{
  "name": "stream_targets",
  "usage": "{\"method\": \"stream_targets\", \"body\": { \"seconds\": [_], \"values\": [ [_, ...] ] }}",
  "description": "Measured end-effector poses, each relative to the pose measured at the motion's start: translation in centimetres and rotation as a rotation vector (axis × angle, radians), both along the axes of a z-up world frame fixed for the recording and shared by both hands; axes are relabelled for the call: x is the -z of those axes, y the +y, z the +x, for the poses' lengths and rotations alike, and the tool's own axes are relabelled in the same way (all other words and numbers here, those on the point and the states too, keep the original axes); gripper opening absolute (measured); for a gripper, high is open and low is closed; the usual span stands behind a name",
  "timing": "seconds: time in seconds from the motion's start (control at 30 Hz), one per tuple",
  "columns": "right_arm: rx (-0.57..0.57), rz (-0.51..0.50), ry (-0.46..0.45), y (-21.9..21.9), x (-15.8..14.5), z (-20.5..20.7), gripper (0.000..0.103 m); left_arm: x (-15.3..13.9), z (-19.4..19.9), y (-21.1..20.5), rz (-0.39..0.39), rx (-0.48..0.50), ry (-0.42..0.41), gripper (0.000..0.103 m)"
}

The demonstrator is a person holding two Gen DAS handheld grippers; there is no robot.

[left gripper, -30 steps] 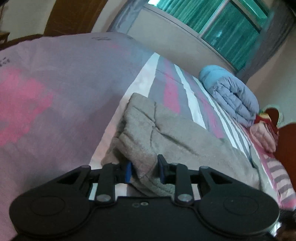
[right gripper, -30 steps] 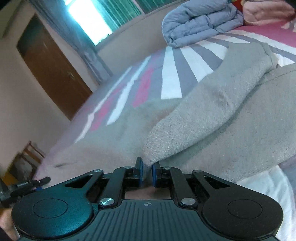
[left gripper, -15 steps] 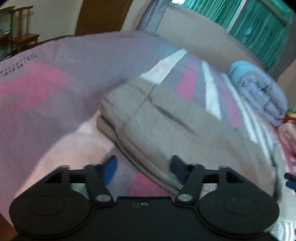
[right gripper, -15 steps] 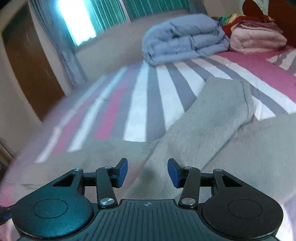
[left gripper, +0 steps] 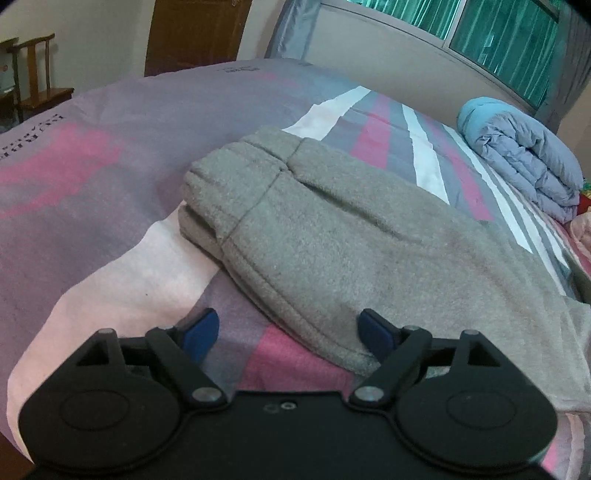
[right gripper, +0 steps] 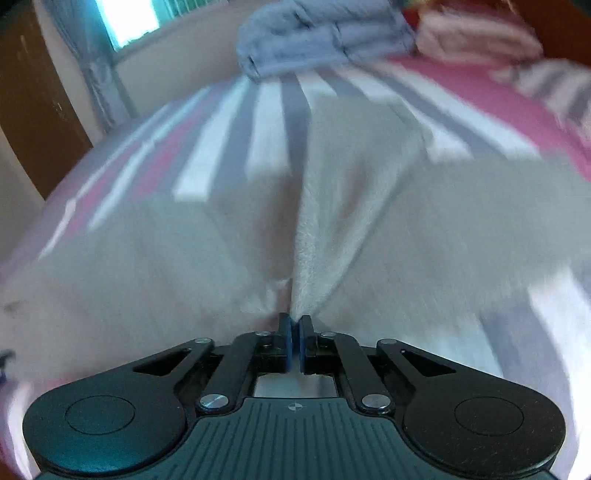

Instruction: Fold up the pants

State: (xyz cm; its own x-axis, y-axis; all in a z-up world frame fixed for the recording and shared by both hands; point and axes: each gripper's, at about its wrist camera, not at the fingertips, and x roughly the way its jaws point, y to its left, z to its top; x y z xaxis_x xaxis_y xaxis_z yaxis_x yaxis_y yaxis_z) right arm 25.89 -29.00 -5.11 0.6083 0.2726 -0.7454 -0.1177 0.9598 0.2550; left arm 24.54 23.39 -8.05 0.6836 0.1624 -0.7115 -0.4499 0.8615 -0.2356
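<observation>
Left fingers: blue pads stand wide apart at the bottom of the left wrist view, having just been opening; the near hem of the pants lies between them, the right pad against the cloth edge, the left pad clear over the bedsheet.
Left gripper: angled down at the bed, gripping nothing.
Right fingers: blue pads pressed together at bottom centre of the right wrist view, having just been closing; a pinched ridge of grey cloth rises from their tips.
Right gripper: clamped on the pants; the view is blurred.
Pants: grey fleece, folded into a layered bundle across the middle of the left wrist view, cuffed end toward the upper left, lying on the bed.
Bed: striped sheet in pink, grey and white.
Quilt: pale blue, rolled, at right edge below the window.
Chair: wooden, upper left, beside a brown door.
</observation>
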Motion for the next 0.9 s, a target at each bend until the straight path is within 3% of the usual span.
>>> {"method": "stream_targets", "body": {
  "seconds": [0.03, 0.1, 0.17, 0.2, 0.3, 0.43, 0.5, 0.53, 0.57, 0.67, 0.8, 0.83, 0.9],
  "values": [
    [-0.011, 0.029, -0.014, -0.6, 0.2, -0.4, 0.003, -0.2, 0.0, -0.1, 0.007, -0.006, 0.006, 0.077],
    [0.003, 0.061, -0.066, -1.3, -1.1, -1.0, 0.015, -0.8, -0.1, -0.5, 0.02, -0.015, 0.012, 0.077],
    [0.009, 0.022, -0.178, -1.2, -3.2, -1.0, 0.052, -0.8, -0.1, -0.8, 0.039, -0.017, 0.015, 0.078],
    [-0.001, -0.002, -0.218, -0.9, -4.0, -0.7, 0.053, -0.6, 0.0, -0.8, 0.039, -0.02, 0.014, 0.08],
    [-0.076, -0.089, -0.257, 1.1, -5.1, 1.6, 0.053, 0.1, -0.1, -0.7, 0.023, -0.026, -0.002, 0.083],
    [-0.198, -0.309, -0.242, 4.5, -3.6, 6.0, 0.052, 0.2, -0.2, -0.3, 0.008, -0.016, -0.006, 0.083],
    [-0.218, -0.402, -0.209, 4.7, -1.9, 8.6, 0.044, 0.2, -0.1, -0.2, 0.0, -0.01, -0.007, 0.083],
    [-0.209, -0.404, -0.191, 4.0, -1.2, 9.1, 0.025, 0.2, -0.1, -0.1, 0.0, -0.006, -0.007, 0.083],
    [-0.193, -0.376, -0.177, 2.9, -0.8, 9.4, 0.004, 0.3, -0.1, -0.1, 0.0, -0.004, -0.01, 0.083],
    [-0.077, -0.207, -0.19, -2.3, -2.3, 8.6, 0.004, 0.5, -0.3, -0.1, 0.002, -0.004, -0.02, 0.084],
    [0.152, 0.068, -0.172, -11.6, -2.4, 2.9, 0.004, 0.5, -0.4, -0.5, 0.015, -0.009, -0.026, 0.084],
    [0.191, 0.106, -0.139, -13.2, -1.3, 2.0, 0.004, 0.6, -0.4, -0.5, 0.018, -0.009, -0.025, 0.085],
    [0.161, 0.073, -0.044, -14.4, 1.4, 2.0, 0.004, 0.5, -0.3, -0.6, 0.022, -0.005, -0.019, 0.086]
  ]
}}
